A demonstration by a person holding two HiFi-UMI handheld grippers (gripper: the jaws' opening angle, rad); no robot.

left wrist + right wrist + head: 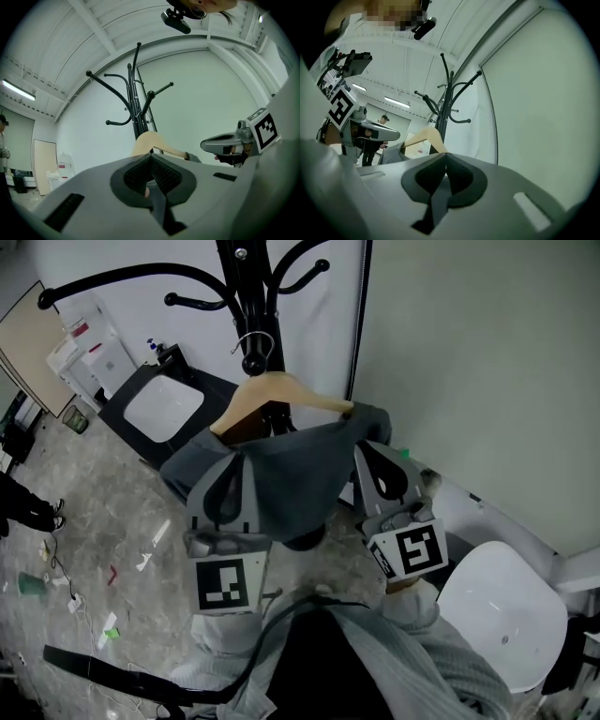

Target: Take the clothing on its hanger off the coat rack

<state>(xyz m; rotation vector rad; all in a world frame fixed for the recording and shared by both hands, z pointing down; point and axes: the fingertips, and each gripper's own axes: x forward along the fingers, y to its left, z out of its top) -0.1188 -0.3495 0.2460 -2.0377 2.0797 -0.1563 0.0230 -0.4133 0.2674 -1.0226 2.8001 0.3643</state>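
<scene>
The grey clothing (291, 474) hangs on a wooden hanger (281, 390) whose wire hook (255, 341) sits over a peg of the coat rack (246, 296), just beyond and above both sets of jaw tips. The cloth looks soft, limp and light, likely to slip off the smooth, stiff hanger if pulled alone. The better hold is probably on the hanger's arms, through the fabric at each shoulder, lifting until the hook clears the peg. The left hand-held gripper (151, 156) points up under the left shoulder with its jaws pressed together and no cloth visible between them. The right hand-held gripper (445, 154), beside it, is raised toward the right shoulder end, jaws likewise closed and empty.
</scene>
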